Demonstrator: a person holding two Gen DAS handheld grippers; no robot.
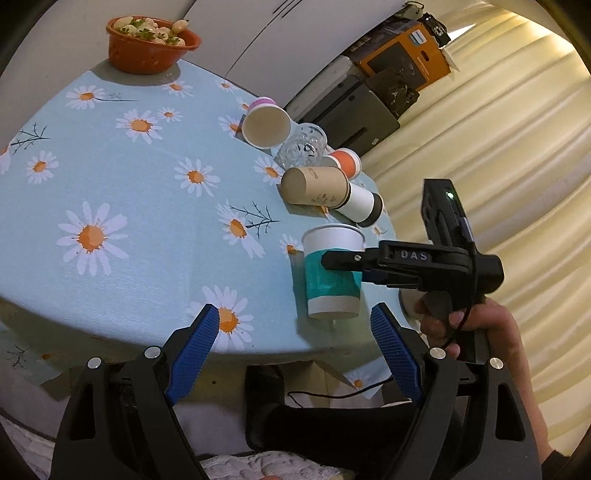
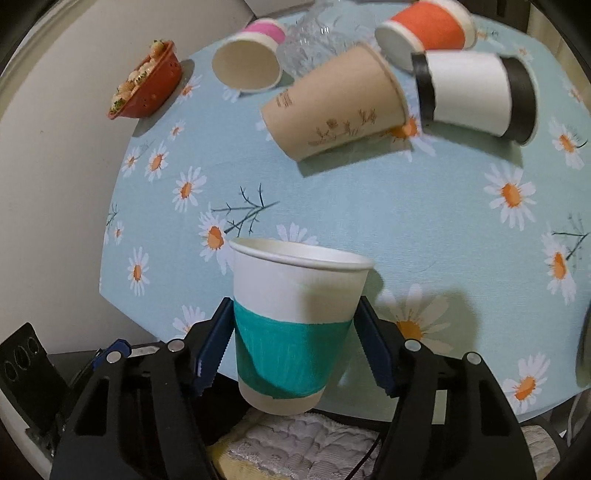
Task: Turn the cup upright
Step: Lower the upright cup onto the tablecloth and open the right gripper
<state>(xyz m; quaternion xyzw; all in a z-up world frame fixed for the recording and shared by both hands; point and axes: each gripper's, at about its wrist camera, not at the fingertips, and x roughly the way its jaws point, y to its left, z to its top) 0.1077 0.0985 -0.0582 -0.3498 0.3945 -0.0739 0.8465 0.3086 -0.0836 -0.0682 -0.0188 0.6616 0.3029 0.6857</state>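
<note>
A white paper cup with a teal band (image 2: 295,325) is upright, mouth up, between the blue pads of my right gripper (image 2: 293,343), which is shut on its sides. In the left wrist view the same cup (image 1: 332,273) stands near the table's near right edge, its base at or just above the cloth, with the right gripper (image 1: 343,264) on it from the right. My left gripper (image 1: 295,347) is open and empty, just in front of the table edge, below and left of the cup.
Behind the cup lie a brown cup (image 2: 332,107), a white and black cup (image 2: 476,92), an orange cup (image 2: 428,31) and a pink-bottomed cup (image 2: 247,62), all on their sides, beside a clear glass (image 1: 303,146). An orange bowl of food (image 1: 151,42) sits far left. The daisy tablecloth (image 1: 129,177) covers the table.
</note>
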